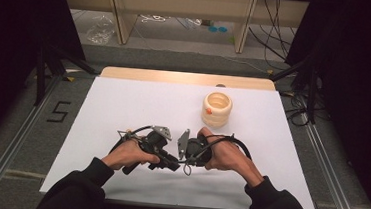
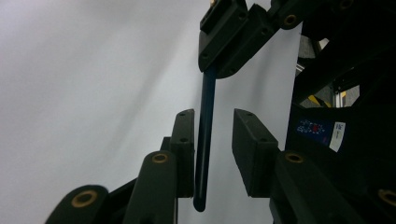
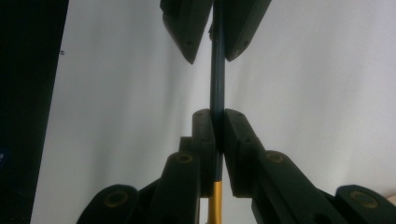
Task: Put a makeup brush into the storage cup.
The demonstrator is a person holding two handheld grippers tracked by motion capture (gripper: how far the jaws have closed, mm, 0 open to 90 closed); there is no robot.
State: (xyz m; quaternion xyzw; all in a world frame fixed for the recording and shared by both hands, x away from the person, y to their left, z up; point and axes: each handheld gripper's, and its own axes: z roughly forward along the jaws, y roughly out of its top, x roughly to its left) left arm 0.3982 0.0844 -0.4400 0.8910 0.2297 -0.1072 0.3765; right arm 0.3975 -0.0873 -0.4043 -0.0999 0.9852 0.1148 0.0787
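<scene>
A thin dark blue rod (image 3: 217,84) with a gold end (image 3: 215,205) runs between my two grippers, which face each other low over the white table top (image 1: 123,109). My right gripper (image 3: 217,114) is shut on the rod, its pads pressed on both sides. In the left gripper view the rod (image 2: 204,140) passes between the jaws of my left gripper (image 2: 213,116); it lies close by one pad, and a clear gap separates it from the other. In the high view the left gripper (image 1: 168,162) and right gripper (image 1: 186,157) meet tip to tip near the table's front middle.
A cream ribbed cup-like object (image 1: 217,108) with a small orange spot stands at the back right of the table. Dark curtains flank both sides, with metal rails on the floor. Cables trail from both grippers.
</scene>
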